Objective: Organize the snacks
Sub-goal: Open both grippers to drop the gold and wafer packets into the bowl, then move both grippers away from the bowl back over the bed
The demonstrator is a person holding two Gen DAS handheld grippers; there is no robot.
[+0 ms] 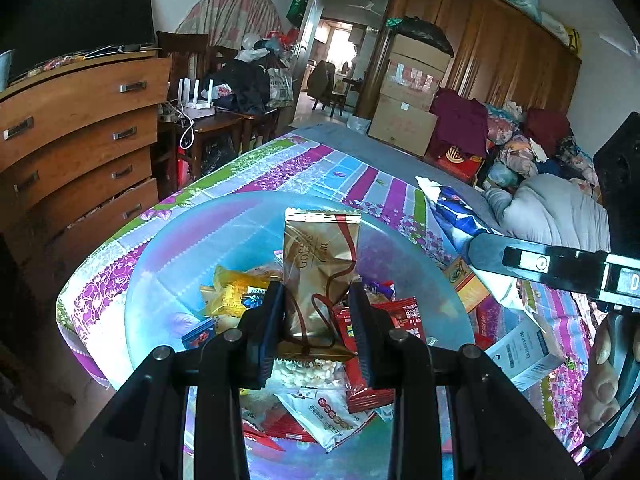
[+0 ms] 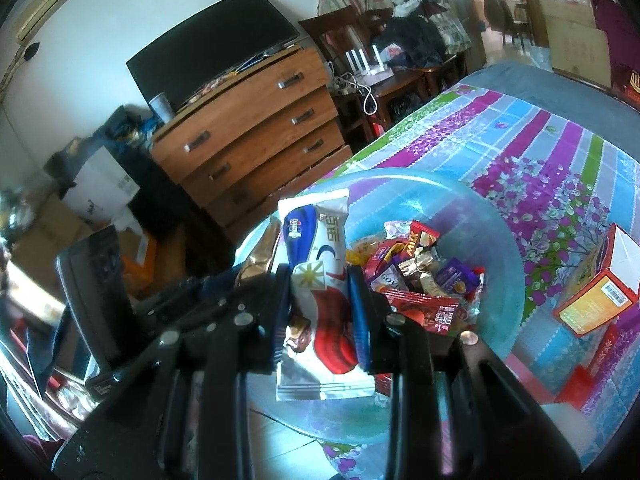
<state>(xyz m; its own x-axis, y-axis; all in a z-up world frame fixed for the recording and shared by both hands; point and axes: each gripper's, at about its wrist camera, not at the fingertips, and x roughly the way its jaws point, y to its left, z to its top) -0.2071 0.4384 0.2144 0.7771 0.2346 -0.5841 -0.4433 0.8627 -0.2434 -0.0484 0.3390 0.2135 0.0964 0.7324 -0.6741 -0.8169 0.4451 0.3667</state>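
A clear blue plastic bowl sits on the flowered cloth and holds several wrapped snacks. My left gripper is shut on a gold snack packet and holds it upright over the bowl. My right gripper is shut on a white, blue and red snack packet above the bowl's near rim. That packet and the right gripper also show at the right of the left wrist view. The gold packet shows left of my right gripper.
An orange and red carton lies on the cloth right of the bowl. A white box lies by my right hand. A wooden dresser stands left of the bed. Clothes and cardboard boxes are at the back.
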